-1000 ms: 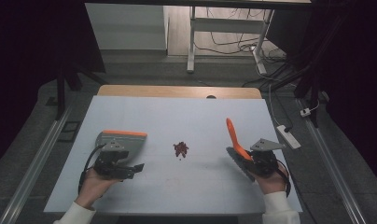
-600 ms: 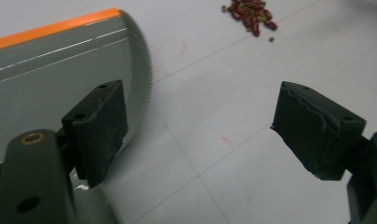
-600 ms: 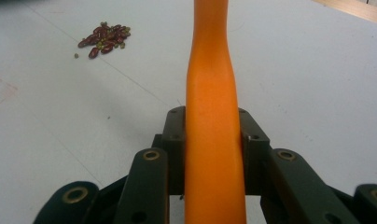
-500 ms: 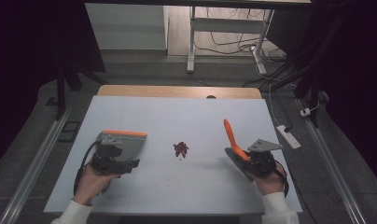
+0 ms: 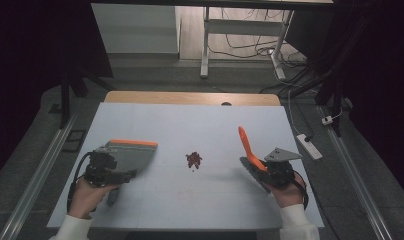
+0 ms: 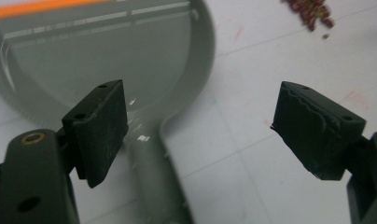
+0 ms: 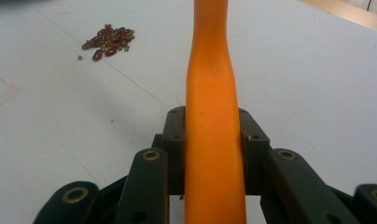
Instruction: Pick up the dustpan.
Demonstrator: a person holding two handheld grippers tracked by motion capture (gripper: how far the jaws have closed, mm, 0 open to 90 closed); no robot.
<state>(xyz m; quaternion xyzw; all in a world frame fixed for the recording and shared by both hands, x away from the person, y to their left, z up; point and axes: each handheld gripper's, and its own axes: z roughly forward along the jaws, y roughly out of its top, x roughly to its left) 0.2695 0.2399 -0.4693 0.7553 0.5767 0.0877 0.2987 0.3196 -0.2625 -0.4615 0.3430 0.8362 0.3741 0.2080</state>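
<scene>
1. Looking down from the high view, I had the left gripper at the near left of the white table and the right gripper at the near right, each held in a hand.
2. My left gripper's jaws stood wide apart, clamping nothing; in the left gripper view the grey dustpan lay flat on the table just ahead of them, its handle running down between the jaws and closer to the left jaw.
3. That dustpan's orange edge sat on the far side from the jaws.
4. My right gripper was clamped on an orange handle, which rose straight out between the jaws and tilted up and away over the table; I took it for a brush handle, though I could not make out bristles.
5. A small pile of dark red beans lay on the table between the two grippers, ahead and to the left of the right gripper's jaws and ahead and to the right of the left gripper's jaws.
</scene>
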